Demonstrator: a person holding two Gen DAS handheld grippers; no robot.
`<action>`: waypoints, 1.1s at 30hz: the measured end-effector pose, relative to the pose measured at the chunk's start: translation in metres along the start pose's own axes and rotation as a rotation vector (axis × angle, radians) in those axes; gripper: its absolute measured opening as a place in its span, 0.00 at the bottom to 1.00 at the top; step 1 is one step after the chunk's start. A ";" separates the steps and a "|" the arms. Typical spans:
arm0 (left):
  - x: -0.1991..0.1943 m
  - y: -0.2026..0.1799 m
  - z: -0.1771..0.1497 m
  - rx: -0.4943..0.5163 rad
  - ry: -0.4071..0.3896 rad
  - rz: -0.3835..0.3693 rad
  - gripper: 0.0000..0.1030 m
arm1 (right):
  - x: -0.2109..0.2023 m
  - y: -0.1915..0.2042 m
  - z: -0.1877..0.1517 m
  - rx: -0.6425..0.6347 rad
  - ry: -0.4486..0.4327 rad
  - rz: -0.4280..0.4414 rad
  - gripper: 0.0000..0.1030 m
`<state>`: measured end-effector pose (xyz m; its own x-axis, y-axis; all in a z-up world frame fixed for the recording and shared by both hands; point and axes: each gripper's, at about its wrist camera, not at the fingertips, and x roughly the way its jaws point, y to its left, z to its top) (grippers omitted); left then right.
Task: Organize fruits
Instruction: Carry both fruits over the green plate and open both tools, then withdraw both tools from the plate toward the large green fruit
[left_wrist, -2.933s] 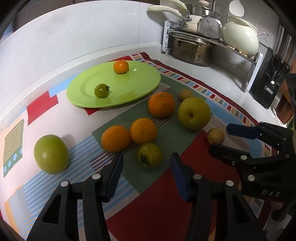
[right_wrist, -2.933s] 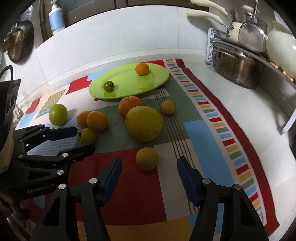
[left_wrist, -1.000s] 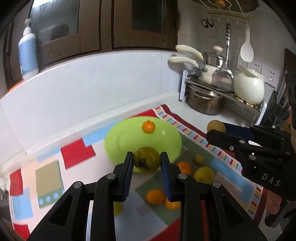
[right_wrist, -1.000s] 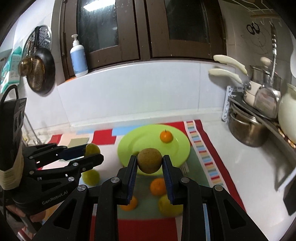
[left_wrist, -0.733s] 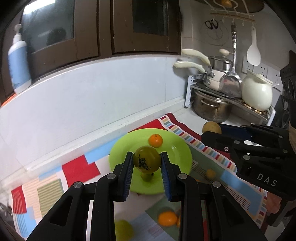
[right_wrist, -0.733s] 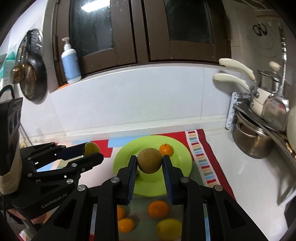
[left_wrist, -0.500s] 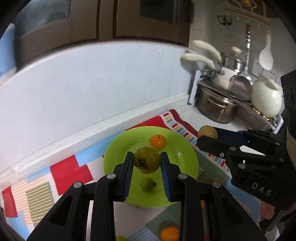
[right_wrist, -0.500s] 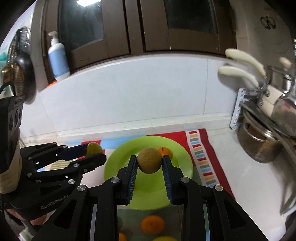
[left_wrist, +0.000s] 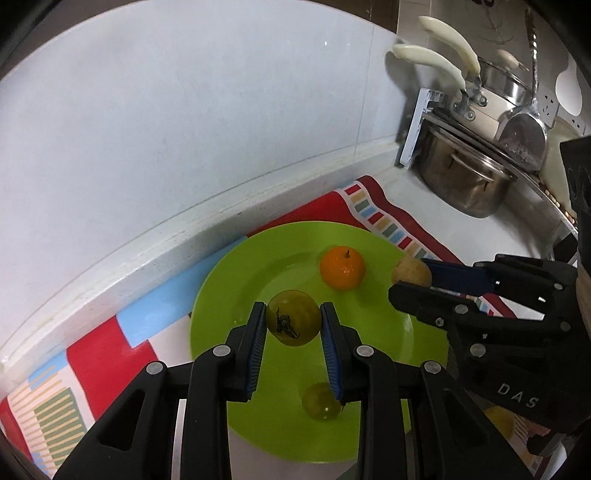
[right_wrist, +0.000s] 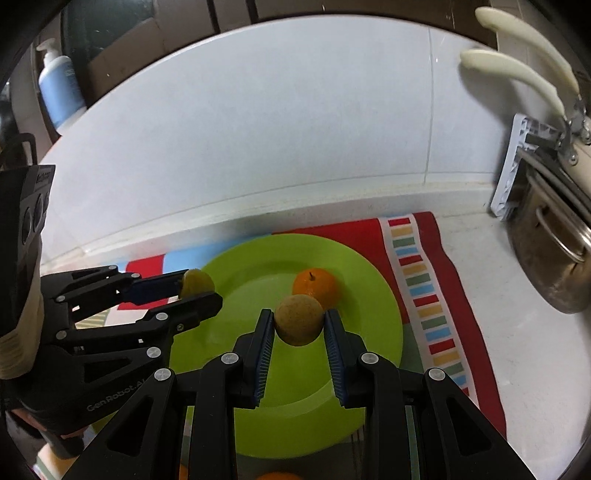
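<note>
My left gripper (left_wrist: 293, 323) is shut on a yellow-green persimmon (left_wrist: 293, 317) and holds it above the green plate (left_wrist: 229, 273). My right gripper (right_wrist: 299, 325) is shut on a small tan round fruit (right_wrist: 298, 324) above the same plate (right_wrist: 369, 295). Each gripper shows in the other's view: the right one (left_wrist: 410, 278) at the plate's right, the left one (right_wrist: 197, 286) at its left. A small orange (left_wrist: 342, 266) and a small green fruit (left_wrist: 320, 405) lie on the plate; the orange also shows in the right wrist view (right_wrist: 316, 285).
The plate sits on a colourful patterned mat (right_wrist: 424, 280) against the white wall. A rack with steel pots (left_wrist: 465, 177) stands at the right. A soap bottle (right_wrist: 59, 92) stands on the ledge at the upper left. A yellow fruit (left_wrist: 498, 421) lies on the mat at the lower right.
Both grippers closed on their fruits, lifted them off the mat and carried them forward. They have now dropped closer over the green plate.
</note>
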<state>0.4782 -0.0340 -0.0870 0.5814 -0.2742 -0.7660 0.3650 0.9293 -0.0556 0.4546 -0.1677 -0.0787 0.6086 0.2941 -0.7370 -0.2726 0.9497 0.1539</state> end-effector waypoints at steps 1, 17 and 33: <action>0.001 0.000 0.000 0.001 -0.001 0.005 0.30 | 0.002 0.000 0.000 -0.002 0.003 0.000 0.28; -0.075 0.000 -0.024 0.009 -0.129 0.142 0.62 | -0.048 0.016 -0.014 -0.040 -0.089 -0.085 0.46; -0.180 -0.017 -0.075 -0.007 -0.261 0.166 0.83 | -0.145 0.061 -0.052 -0.055 -0.245 -0.124 0.68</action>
<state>0.3128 0.0176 0.0037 0.8005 -0.1715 -0.5743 0.2446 0.9682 0.0517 0.3107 -0.1583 0.0033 0.8000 0.1998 -0.5657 -0.2212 0.9747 0.0315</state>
